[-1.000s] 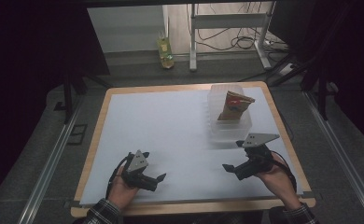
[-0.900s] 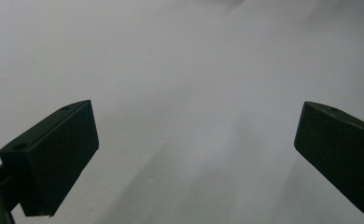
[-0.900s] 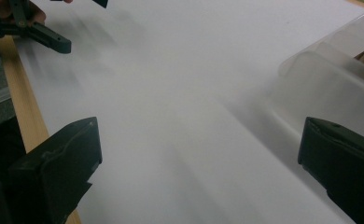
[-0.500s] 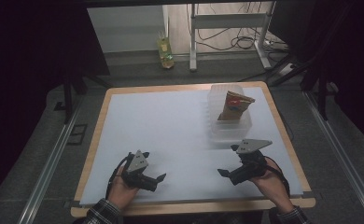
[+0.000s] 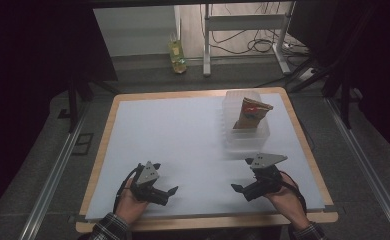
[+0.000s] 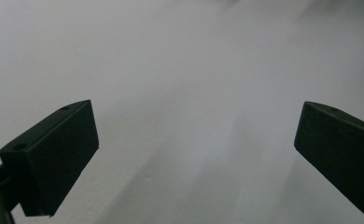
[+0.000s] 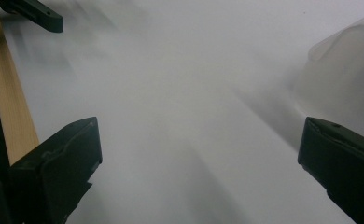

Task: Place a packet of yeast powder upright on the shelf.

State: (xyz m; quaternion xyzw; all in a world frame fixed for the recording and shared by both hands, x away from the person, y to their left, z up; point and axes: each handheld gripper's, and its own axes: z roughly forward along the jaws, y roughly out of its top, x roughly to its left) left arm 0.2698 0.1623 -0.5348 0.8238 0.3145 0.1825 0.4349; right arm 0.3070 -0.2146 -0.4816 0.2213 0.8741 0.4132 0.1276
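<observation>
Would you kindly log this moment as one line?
left tongs: open, empty | right tongs: open, empty | snack bag: upright in clear container

High view: fixed camera above near edge, looking forward and down over whole white surface (image 5: 183, 135), floor beyond. Left gripper view: camera very close to surface, looking along own black jaws, spread wide. Right gripper view: equally low and close, facing across surface toward left tongs (image 7: 31, 13); clear container (image 7: 348, 79) at its right, shared with high view (image 5: 246, 131).

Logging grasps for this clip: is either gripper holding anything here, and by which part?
Nothing is held. The left gripper and the right gripper are both open over the bare white table.
</observation>
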